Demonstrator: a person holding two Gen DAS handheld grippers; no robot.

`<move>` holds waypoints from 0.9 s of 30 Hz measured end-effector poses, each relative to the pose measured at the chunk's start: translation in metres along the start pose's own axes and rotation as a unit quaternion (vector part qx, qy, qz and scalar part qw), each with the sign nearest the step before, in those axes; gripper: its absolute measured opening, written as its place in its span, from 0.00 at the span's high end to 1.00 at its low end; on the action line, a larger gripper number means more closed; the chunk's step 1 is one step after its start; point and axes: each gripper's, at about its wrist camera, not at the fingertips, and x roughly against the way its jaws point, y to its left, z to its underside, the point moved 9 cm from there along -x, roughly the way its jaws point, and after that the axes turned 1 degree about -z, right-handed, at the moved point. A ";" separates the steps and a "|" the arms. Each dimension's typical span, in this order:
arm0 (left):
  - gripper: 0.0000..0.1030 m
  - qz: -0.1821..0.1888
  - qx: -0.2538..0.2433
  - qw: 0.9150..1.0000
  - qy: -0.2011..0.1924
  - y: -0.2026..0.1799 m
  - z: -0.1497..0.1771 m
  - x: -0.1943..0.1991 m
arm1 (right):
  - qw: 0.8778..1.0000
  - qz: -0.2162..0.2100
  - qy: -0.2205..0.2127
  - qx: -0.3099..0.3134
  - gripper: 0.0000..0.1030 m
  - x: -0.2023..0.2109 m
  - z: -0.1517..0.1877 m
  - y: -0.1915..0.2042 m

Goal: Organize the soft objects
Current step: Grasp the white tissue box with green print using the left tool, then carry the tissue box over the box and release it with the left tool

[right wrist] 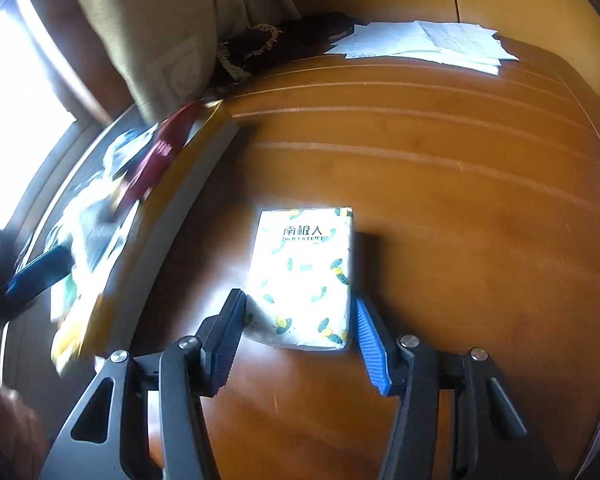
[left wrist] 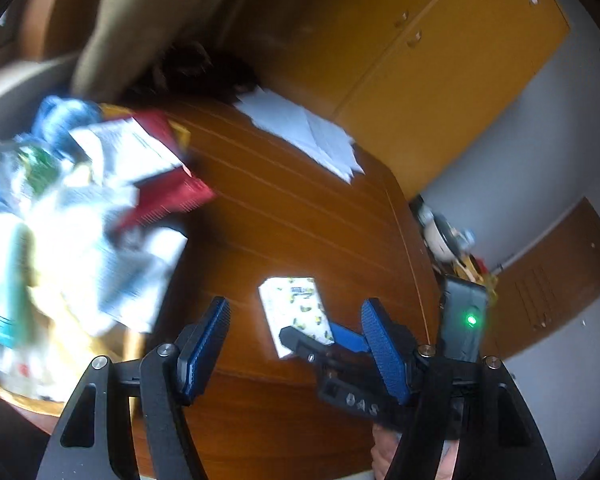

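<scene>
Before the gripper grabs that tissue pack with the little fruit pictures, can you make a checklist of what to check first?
1. Tissue pack sits between the right gripper fingers: ok.
2. Pads pressing on the pack: not ok, a gap shows beside each pad.
3. Pack lies flat on the table: ok.
4. Left gripper empty and open: ok.
5. Room left in the tray of packets: cannot tell, too blurred.
</scene>
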 end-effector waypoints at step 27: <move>0.69 -0.036 -0.018 0.996 0.082 -0.014 0.024 -0.092 | 0.998 0.000 -0.047 0.039 0.60 0.026 0.030 0.000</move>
